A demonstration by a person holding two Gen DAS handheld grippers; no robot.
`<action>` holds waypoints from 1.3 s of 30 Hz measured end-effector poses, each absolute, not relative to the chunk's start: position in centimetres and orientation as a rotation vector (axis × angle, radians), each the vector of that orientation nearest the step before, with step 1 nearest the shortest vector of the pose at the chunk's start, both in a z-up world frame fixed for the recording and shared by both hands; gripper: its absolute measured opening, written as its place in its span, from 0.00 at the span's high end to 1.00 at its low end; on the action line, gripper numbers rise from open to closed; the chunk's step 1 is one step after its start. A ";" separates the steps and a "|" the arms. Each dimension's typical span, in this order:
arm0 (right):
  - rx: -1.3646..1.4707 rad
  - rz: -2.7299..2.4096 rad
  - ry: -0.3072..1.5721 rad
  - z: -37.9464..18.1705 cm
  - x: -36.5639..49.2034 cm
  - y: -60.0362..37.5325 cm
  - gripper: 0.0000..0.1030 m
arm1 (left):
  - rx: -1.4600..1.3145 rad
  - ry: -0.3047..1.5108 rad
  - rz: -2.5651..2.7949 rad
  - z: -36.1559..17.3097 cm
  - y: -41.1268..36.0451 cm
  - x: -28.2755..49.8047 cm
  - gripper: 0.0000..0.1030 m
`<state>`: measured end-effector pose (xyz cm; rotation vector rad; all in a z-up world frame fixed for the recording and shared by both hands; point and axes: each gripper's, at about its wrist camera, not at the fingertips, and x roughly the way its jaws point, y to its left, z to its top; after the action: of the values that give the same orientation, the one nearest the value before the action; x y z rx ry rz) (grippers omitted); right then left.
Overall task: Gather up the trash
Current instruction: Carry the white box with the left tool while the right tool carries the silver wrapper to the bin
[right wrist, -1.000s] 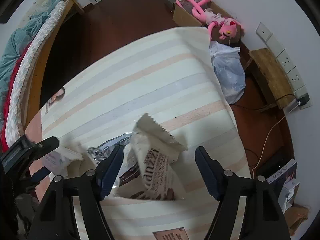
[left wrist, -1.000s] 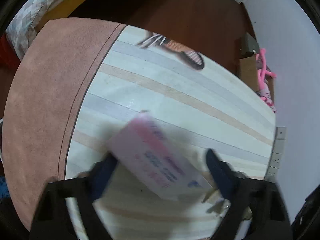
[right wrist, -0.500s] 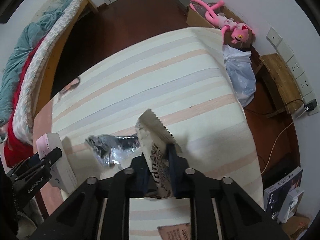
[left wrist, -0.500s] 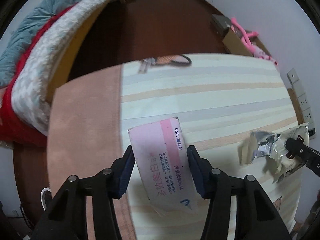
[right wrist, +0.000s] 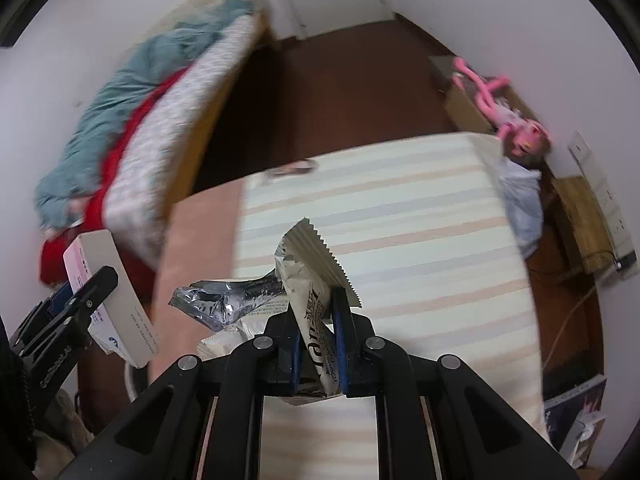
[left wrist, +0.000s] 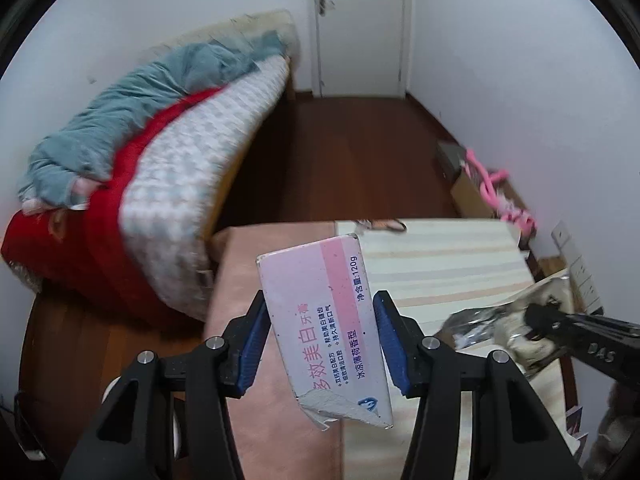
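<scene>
A pink and white toothpaste box (left wrist: 326, 320) with a torn lower end hangs in the air, and my left gripper (left wrist: 322, 340) is shut on its two sides. The same box (right wrist: 108, 292) shows at the left of the right wrist view. My right gripper (right wrist: 316, 340) is shut on an empty white snack wrapper (right wrist: 312, 280) with a silver foil inside and a zigzag top edge. That wrapper (left wrist: 504, 324) appears at the right of the left wrist view. Both grippers are lifted above the striped table (right wrist: 400, 216).
The table has a pink-brown cover (left wrist: 248, 276) on its left part and a small flat item (right wrist: 294, 168) at its far edge. A bed (left wrist: 160, 168) stands at left. A pink plush toy (right wrist: 504, 104), a plastic bag (right wrist: 520, 196) and a wall socket strip (left wrist: 576, 264) are at right.
Both grippers closed on their items and rose from the table. The views tilted up, so the bed, the floor and the far door came into sight.
</scene>
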<state>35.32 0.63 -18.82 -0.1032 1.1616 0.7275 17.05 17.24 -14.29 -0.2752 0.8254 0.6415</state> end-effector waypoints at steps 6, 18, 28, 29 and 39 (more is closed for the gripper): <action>-0.134 0.868 1.106 -14.1 27.3 4.4 0.86 | -0.298 0.747 0.717 -10.2 18.7 8.0 0.53; -0.261 1.129 1.112 -13.4 9.2 16.6 0.86 | -0.395 0.743 0.923 -11.0 24.9 -9.4 0.53; -0.452 1.145 1.284 -25.1 0.4 27.5 0.86 | -0.678 0.887 1.008 -22.7 33.9 -18.3 0.53; -0.479 1.132 1.306 -26.9 -0.1 28.7 0.86 | -0.705 0.909 1.012 -24.3 34.8 -18.7 0.53; -0.638 1.027 1.492 -41.2 -4.2 37.3 0.86 | -0.971 1.031 0.995 -36.6 42.0 -21.3 0.50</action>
<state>-4.19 37.26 -41.20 -0.6382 1.4924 1.0267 -21.30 42.05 -36.62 -0.9715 1.0310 0.9954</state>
